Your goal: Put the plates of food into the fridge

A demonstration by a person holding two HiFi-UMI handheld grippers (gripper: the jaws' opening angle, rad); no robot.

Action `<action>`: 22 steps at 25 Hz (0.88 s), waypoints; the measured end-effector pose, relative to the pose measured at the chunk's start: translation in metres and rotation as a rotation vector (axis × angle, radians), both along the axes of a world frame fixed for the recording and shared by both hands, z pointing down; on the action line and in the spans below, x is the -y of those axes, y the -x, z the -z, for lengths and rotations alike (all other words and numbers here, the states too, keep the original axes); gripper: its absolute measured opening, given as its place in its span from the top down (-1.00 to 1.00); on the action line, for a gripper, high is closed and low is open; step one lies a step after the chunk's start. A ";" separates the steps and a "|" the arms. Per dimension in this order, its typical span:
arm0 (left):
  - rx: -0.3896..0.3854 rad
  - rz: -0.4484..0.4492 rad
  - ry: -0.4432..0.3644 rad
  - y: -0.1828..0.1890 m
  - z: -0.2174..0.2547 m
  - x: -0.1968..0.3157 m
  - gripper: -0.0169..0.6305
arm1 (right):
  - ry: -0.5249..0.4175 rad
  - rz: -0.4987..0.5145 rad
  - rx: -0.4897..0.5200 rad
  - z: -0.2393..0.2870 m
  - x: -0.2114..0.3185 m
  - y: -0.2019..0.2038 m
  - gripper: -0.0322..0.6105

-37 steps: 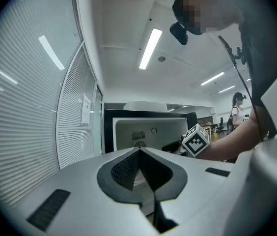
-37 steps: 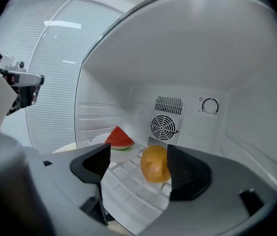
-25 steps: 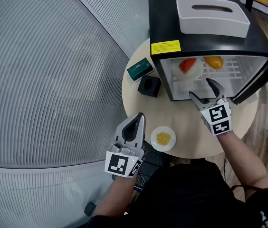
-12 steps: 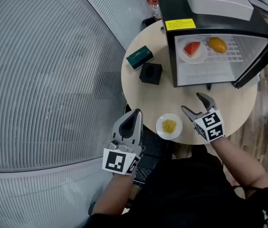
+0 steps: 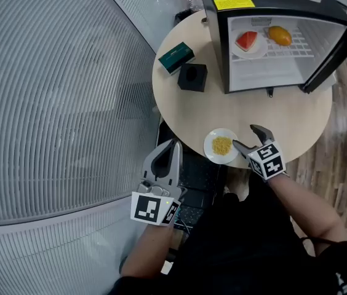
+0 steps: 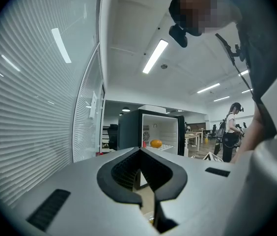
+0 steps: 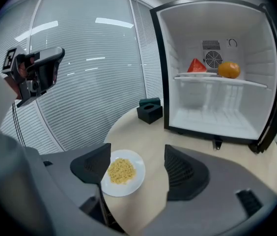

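Observation:
A small white plate of yellow food (image 5: 221, 145) (image 7: 122, 172) lies near the front edge of the round table (image 5: 186, 112). My right gripper (image 5: 248, 141) (image 7: 134, 167) stands open just right of it, its left jaw over the plate's rim, nothing held. The open black mini fridge (image 5: 284, 35) (image 7: 217, 73) holds a white plate with a red slice (image 5: 248, 42) (image 7: 196, 66) and an orange fruit (image 5: 279, 35) (image 7: 228, 70) on its shelf. My left gripper (image 5: 163, 158) (image 6: 146, 191) is shut and empty, off the table's front left.
A green box (image 5: 176, 58) and a black cube-shaped holder (image 5: 192, 77) (image 7: 150, 113) sit on the table left of the fridge. The fridge door (image 5: 333, 53) swings out to the right. A ribbed glass wall (image 5: 56, 103) runs along the left. Wooden floor lies at right.
My right gripper has drawn back from the fridge mouth to the table's front edge, arriving beside the plate of yellow food. The left gripper has barely moved.

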State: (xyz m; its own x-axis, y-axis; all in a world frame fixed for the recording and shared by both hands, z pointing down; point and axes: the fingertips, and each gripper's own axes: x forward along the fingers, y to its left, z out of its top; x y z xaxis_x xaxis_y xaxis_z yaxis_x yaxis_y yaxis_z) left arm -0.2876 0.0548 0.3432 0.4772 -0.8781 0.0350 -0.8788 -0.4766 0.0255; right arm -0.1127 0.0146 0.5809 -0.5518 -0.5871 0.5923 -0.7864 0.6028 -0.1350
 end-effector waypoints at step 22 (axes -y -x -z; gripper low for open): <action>0.016 0.104 0.080 0.069 -0.039 -0.054 0.93 | 0.265 0.036 -0.070 -0.122 -0.058 0.041 -0.19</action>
